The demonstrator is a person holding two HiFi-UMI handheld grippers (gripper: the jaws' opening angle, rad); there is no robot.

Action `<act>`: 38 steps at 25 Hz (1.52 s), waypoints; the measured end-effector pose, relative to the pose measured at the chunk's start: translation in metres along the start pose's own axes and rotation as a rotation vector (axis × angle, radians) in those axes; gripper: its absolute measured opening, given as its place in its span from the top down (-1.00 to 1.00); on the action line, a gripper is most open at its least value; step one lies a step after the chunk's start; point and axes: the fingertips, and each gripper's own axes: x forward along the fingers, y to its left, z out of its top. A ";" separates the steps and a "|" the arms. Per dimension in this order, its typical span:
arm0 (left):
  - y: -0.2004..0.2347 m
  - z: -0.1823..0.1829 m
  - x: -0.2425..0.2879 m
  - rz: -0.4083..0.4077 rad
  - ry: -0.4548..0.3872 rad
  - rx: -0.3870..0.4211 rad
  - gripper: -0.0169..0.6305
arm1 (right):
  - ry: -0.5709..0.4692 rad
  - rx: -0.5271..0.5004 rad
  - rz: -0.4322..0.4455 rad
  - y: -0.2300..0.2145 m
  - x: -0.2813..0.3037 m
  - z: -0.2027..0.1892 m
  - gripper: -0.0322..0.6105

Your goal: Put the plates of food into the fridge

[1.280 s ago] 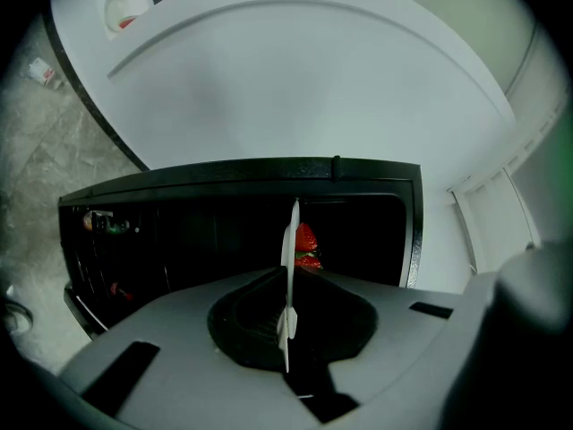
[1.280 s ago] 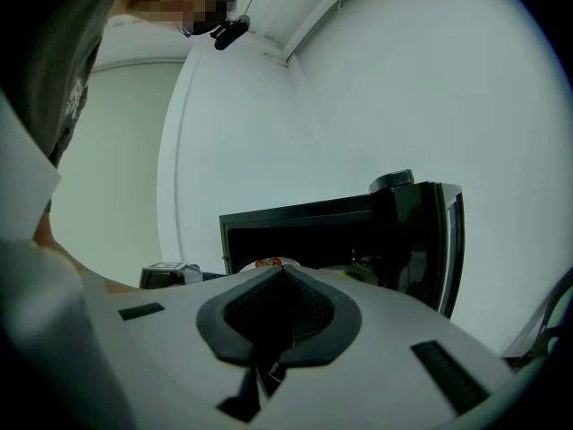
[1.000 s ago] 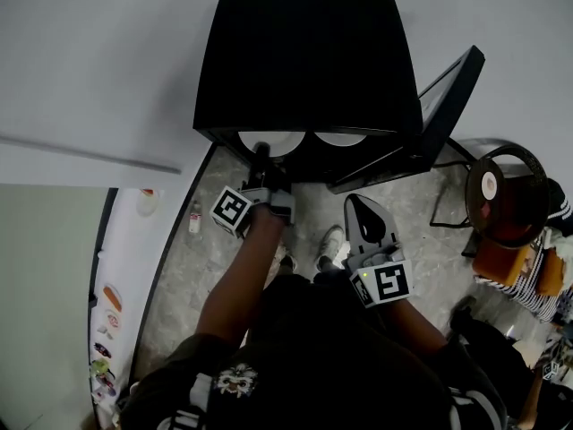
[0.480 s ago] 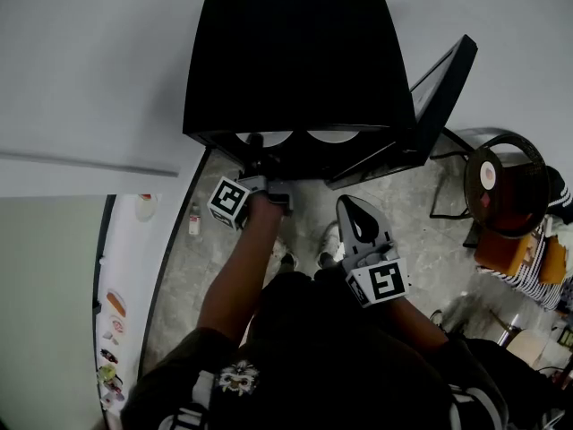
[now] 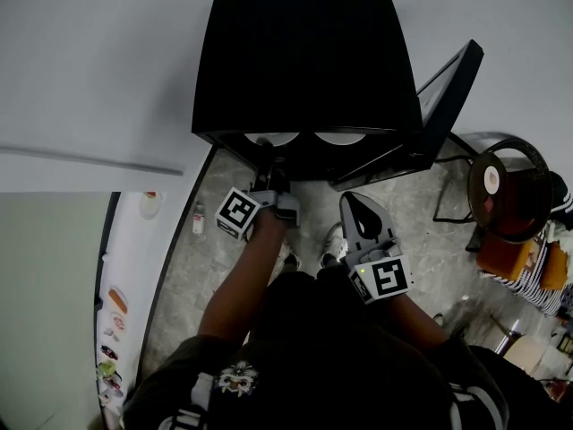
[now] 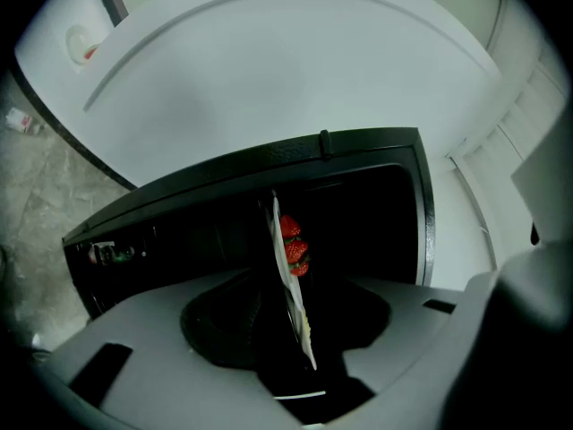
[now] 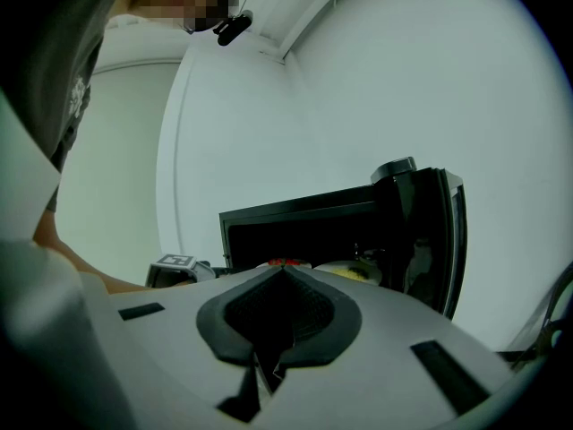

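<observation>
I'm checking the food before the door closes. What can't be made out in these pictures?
- Food on both white round plates: head view, black mini fridge's top covers all but their rims.
- What the white strawberry plate rests on: left gripper view, dark interior.
- Yellow food on the other plate: right gripper view, too small to identify.

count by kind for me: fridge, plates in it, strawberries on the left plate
fridge: 1
plates: 2
strawberries: 3
total: 6
</observation>
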 end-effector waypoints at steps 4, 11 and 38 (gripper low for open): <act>0.002 -0.008 -0.032 0.030 0.053 0.027 0.44 | -0.011 -0.002 -0.001 0.003 0.008 0.004 0.82; -0.028 0.008 -0.064 -0.035 0.128 0.268 0.45 | -0.065 -0.005 -0.074 -0.007 0.019 0.015 0.82; -0.161 -0.013 -0.113 -0.313 0.155 1.302 0.88 | -0.241 -0.147 -0.175 0.043 -0.010 0.072 0.83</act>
